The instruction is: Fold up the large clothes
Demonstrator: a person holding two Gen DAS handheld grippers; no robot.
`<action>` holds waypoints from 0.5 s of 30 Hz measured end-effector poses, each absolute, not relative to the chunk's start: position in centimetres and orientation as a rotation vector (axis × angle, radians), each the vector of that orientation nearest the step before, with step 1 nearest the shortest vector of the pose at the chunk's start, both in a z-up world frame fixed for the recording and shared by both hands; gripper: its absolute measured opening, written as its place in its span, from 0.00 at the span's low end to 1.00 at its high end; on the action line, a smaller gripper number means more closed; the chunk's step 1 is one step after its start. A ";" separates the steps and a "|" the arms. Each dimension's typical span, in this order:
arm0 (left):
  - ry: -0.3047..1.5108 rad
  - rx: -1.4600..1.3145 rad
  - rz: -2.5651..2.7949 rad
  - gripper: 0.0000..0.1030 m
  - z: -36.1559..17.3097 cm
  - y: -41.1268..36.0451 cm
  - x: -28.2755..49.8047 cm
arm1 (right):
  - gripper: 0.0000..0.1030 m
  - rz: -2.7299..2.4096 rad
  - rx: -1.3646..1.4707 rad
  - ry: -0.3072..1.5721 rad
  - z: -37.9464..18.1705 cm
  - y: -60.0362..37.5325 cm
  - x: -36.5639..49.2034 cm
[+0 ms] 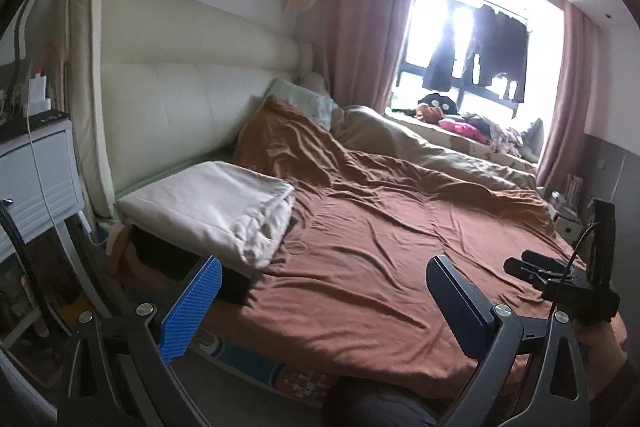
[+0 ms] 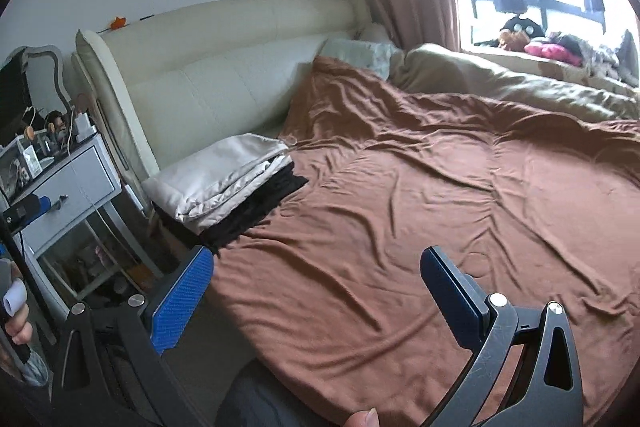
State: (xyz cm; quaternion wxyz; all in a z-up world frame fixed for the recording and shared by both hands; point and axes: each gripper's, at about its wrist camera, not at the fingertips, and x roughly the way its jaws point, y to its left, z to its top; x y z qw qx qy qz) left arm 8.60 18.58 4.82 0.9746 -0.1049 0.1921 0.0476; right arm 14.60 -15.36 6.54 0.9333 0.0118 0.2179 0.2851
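Observation:
A folded cream garment (image 1: 216, 203) lies on top of folded black clothes (image 1: 236, 285) at the near left corner of the bed; the same stack shows in the right wrist view, cream (image 2: 220, 179) over black (image 2: 256, 211). My left gripper (image 1: 320, 275) is open and empty, held above the bed's near edge just right of the stack. My right gripper (image 2: 316, 267) is open and empty, over the near edge of the brown bedspread (image 2: 440, 195). The right gripper also shows in the left wrist view (image 1: 560, 279) at the far right.
A cream padded headboard (image 1: 180, 87) runs along the back. A white nightstand (image 2: 68, 187) with clutter stands left of the bed. A beige duvet (image 1: 440, 147) and a pillow (image 1: 304, 99) lie at the far side. Clothes are piled on the window ledge (image 1: 472, 127).

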 end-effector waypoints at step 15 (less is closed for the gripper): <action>0.331 -0.148 0.040 1.00 5.3 13.2 2.4 | 1.00 0.567 -0.004 0.400 6.4 -20.0 6.2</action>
